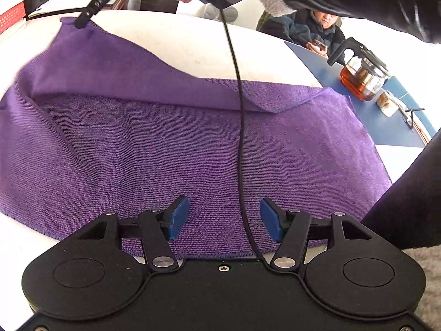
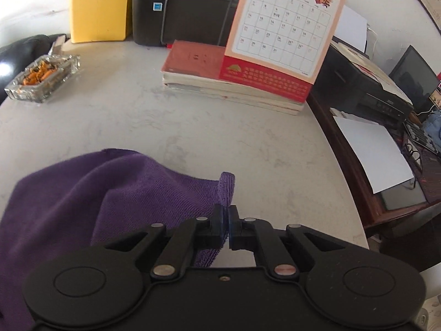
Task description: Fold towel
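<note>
Two grippers are at work: my left gripper (image 1: 224, 218) hangs with its jaws apart and nothing between them above the near edge of the purple towel (image 1: 165, 149), which lies on the white table (image 1: 176, 35). My right gripper (image 2: 228, 222) is clamped tight on a towel corner (image 2: 226, 186), lifting a fold. Farther off stand a calendar (image 2: 284, 30), an ashtray (image 2: 41, 78) and a teapot (image 1: 361, 74).

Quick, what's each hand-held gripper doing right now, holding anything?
Left hand-held gripper: open, holding nothing, above the purple towel.
Right hand-held gripper: closed, pinching a corner of the towel.
</note>
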Tool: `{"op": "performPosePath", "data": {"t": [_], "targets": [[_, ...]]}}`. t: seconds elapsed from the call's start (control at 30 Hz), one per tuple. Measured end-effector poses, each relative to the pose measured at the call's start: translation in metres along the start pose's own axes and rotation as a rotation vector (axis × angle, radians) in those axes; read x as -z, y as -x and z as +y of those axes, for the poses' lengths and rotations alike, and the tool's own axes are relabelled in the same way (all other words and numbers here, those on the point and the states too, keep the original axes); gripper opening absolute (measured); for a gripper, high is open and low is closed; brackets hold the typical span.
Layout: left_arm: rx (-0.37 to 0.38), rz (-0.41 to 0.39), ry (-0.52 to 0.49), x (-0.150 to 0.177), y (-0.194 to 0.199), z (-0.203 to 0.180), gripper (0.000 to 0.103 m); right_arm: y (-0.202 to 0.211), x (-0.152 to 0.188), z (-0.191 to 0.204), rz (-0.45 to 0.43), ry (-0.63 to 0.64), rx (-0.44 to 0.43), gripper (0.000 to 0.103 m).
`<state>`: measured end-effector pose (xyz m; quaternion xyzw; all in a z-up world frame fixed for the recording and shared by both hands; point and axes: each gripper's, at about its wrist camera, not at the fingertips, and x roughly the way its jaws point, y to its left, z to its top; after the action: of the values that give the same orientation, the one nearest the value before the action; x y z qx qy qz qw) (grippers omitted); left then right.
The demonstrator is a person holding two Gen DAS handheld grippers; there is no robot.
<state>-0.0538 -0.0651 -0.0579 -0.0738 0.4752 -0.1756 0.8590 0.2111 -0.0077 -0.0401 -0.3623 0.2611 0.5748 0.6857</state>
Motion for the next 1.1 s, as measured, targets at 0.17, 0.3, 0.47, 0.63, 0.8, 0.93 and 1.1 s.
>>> {"op": "performPosePath", "data": {"t": [0.17,0.3,0.47,0.63,0.8,0.93,1.1], "targets": [[-0.005,0.011,0.0,-0.001,-0.001,-0.003,0.057,-0.024,0.011,-0.002,0.008,0.021,0.068,0.007],[-0.009,0.02,-0.002,-0.002,-0.001,-0.005,0.057,-0.027,0.014,-0.006,-0.036,-0.036,0.146,0.027],[-0.001,0.027,0.0,-0.002,-0.001,-0.005,0.058,0.032,0.009,-0.031,-0.18,-0.265,0.223,0.035],[0.004,0.035,-0.019,-0.002,-0.002,-0.007,0.061,0.117,0.015,-0.016,-0.222,-0.381,0.066,0.04],[0.039,0.055,-0.032,0.0,-0.002,-0.009,0.062,0.123,0.02,0.047,-0.119,-0.388,-0.102,0.041],[-0.009,0.058,0.008,0.002,0.014,0.002,0.059,0.069,0.034,0.087,-0.014,-0.394,-0.135,0.038],[-0.152,-0.021,0.086,-0.001,0.064,0.05,0.058,0.035,0.044,0.114,0.052,-0.363,-0.123,0.031]]}}
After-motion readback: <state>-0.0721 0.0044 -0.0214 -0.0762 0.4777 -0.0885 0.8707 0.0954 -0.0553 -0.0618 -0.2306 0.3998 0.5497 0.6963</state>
